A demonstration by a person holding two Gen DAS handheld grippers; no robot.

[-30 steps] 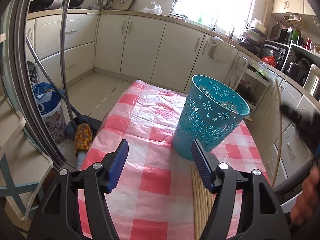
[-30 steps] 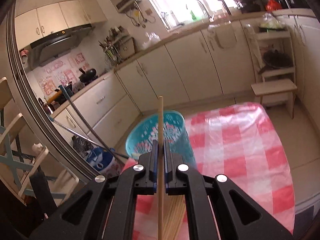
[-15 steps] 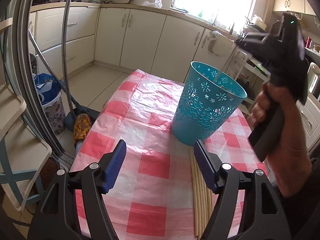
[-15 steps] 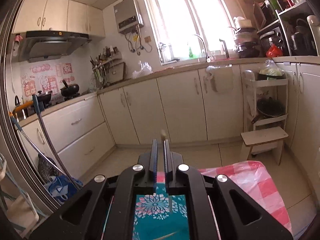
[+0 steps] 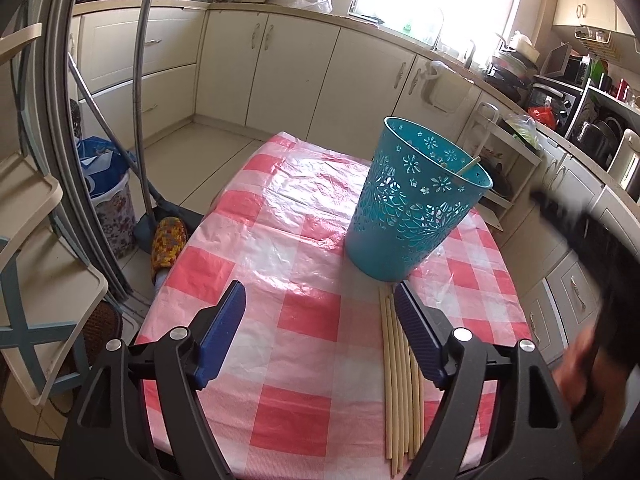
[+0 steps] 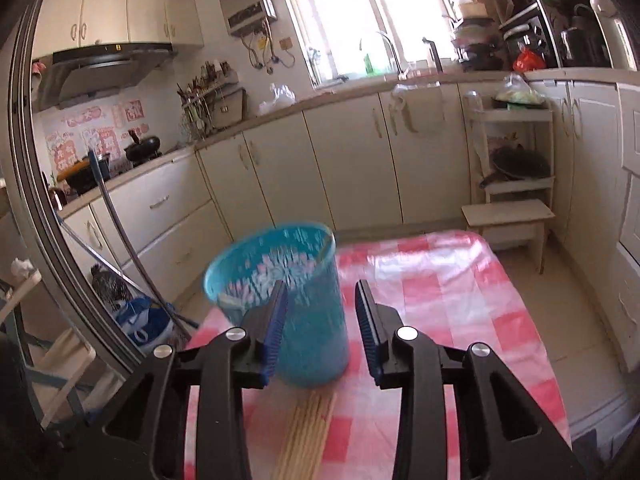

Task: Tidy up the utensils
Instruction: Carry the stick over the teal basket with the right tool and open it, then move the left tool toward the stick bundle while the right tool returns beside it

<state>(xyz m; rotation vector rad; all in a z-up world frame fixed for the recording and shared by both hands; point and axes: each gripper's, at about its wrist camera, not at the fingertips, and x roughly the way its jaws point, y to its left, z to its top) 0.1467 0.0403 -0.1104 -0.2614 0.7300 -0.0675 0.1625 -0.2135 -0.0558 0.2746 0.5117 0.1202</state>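
- Left wrist view: the left gripper (image 5: pixel 320 312) hangs over the near part of the table (image 5: pixel 304 240), jaws wide and holding nothing.
- The blue basket (image 5: pixel 412 216) stands upright on the checked cloth, far and right of the gripper's middle.
- One chopstick (image 5: pixel 469 165) leans inside the basket, its tip showing at the far right rim.
- The bundle of chopsticks (image 5: pixel 400 380) lies flat on the cloth just near of the basket, running toward the camera, beside the gripper's right finger.
- At the right edge the right gripper (image 5: pixel 580 232) and the hand (image 5: pixel 580 368) are blurred.
- Right wrist view: the right gripper (image 6: pixel 322 320) is above the table's near end, jaws wide and empty.
- The basket (image 6: pixel 276 264), blurred, stands behind the left finger.
- The bundle (image 6: pixel 308 432) lies on the cloth between the fingers' bases, near of the basket.
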